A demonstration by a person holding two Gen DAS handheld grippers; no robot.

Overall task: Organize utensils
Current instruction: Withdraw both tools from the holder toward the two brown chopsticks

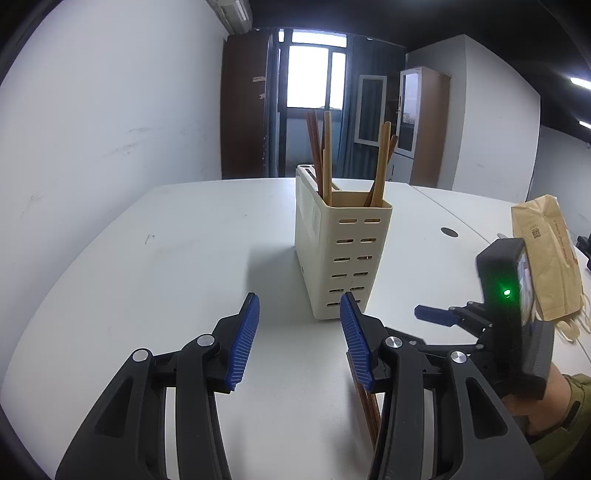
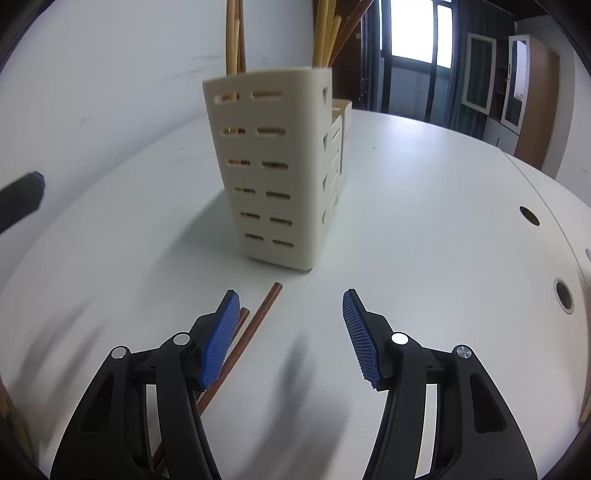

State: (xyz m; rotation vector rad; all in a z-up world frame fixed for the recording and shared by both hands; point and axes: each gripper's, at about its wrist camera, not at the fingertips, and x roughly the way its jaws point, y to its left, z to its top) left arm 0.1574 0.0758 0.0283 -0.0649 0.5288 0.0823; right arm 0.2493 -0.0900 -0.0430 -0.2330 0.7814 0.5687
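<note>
My left gripper [image 1: 299, 339] hung low over the white table [image 1: 147, 258], its blue pads apart with only bare tabletop between them — open, gripping nothing. Just under its right finger lay a pair of dark brown chopsticks [image 1: 367, 410], flat on the table and mostly hidden by the black linkage. Ahead of the fingertips stood the cream utensil holder [image 1: 341, 254], upright, its slotted end wall facing me. Several chopsticks [image 1: 325, 158] stood in it, some pale and some reddish-brown, leaning against the rim in two loose groups. Further right I could see my right gripper [image 1: 436, 314] from the side, a green light on its body, one blue fingertip pointing toward the holder's base. Behind it a brown paper bag [image 1: 546, 258] lay on the table near the edge.

From the right wrist, the tip of my left tool showed as a dark shape at the far left. The holder [image 2: 273, 166] stood ahead and slightly left of centre, with chopstick shafts [image 2: 325, 33] rising out of its top and beyond the frame. My right gripper [image 2: 288, 332] was open too — pads spread wide, nothing pressed between them. The loose brown chopsticks [image 2: 258, 317] lay on the table just inside its left finger, one partly covered by that pad, their far ends pointing toward the holder's near corner but short of touching it. Round cable holes [image 2: 529, 216] marked the tabletop on the right.
</note>
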